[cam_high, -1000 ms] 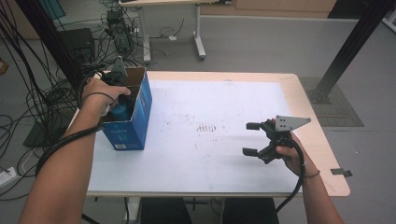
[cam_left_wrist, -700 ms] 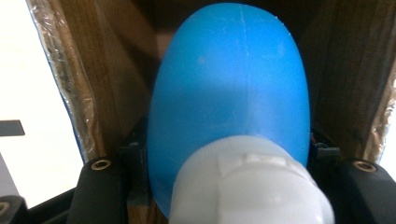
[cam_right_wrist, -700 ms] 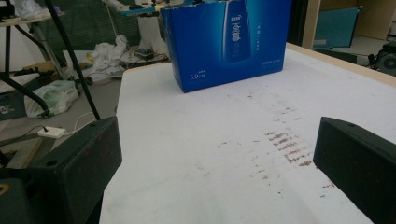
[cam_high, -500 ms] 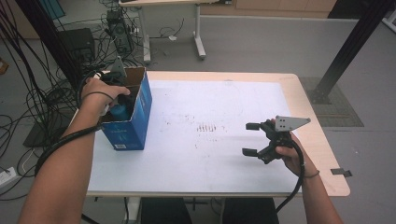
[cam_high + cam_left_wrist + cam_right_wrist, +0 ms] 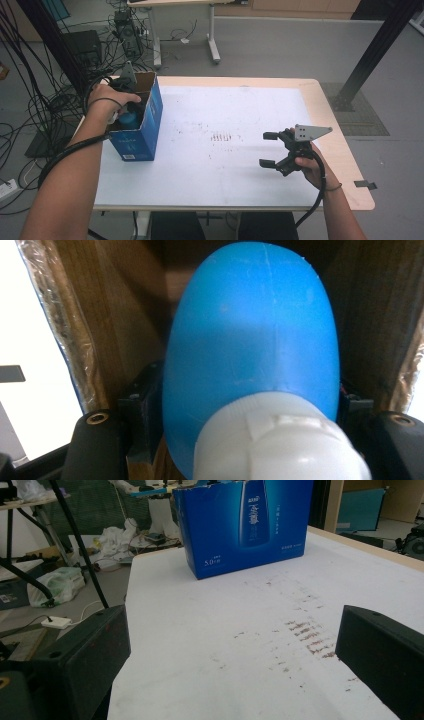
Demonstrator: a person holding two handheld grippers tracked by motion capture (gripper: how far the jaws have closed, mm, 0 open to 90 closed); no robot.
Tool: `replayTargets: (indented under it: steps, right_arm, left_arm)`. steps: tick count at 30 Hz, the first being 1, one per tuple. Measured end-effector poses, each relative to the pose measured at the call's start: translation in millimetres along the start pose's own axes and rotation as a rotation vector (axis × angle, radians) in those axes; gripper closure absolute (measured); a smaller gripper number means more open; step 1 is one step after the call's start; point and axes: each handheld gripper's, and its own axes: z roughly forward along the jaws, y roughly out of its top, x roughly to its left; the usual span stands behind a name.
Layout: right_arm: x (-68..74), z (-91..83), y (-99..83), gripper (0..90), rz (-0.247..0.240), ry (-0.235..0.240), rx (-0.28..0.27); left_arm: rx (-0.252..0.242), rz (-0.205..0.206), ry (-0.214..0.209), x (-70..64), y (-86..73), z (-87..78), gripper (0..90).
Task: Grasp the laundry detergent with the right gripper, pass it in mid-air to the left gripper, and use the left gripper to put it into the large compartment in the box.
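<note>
Blue plastic bottle with white cap (image 5: 250, 355) sits inside open blue cardboard box (image 5: 145, 125), upper left of high view. Left gripper (image 5: 125, 95) jaws clamp bottle sides, long axis running along jaws. Right gripper (image 5: 272, 149) lower right over bench (image 5: 210, 165), jaws wide, empty.

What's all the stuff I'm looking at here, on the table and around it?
Open blue cardboard box: one, blue outside and brown inside, standing at the table's left edge.
Blue plastic bottle with a white cap: one, inside the box, between the left gripper's jaws.
White-topped wooden table: one, white with a pale wood rim, faint brown marks near the middle.
Second table: one, pale legs, on the floor behind.
Black cables: many, on the floor at the left.
Black post: one, slanting at the upper right.
Left gripper: one, black, reaching down into the box.
Right gripper: one, black, jaws apart, above the table's right side.
</note>
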Motion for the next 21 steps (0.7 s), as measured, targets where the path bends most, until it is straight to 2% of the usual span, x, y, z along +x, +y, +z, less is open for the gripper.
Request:
replayTargets:
  steps: [11,21]
  right_arm:
    - [0.6,0.4,0.1,1.0,0.0,-0.001,-0.003]
    - [2.5,1.8,0.6,1.0,-0.005,0.002,-0.009]
  left_arm:
    - [-0.024,-0.003,-0.006,-2.1,-3.3,-15.7,34.2]
    - [-0.056,0.0,-0.012,-5.0,-8.9,-41.1,34.8]
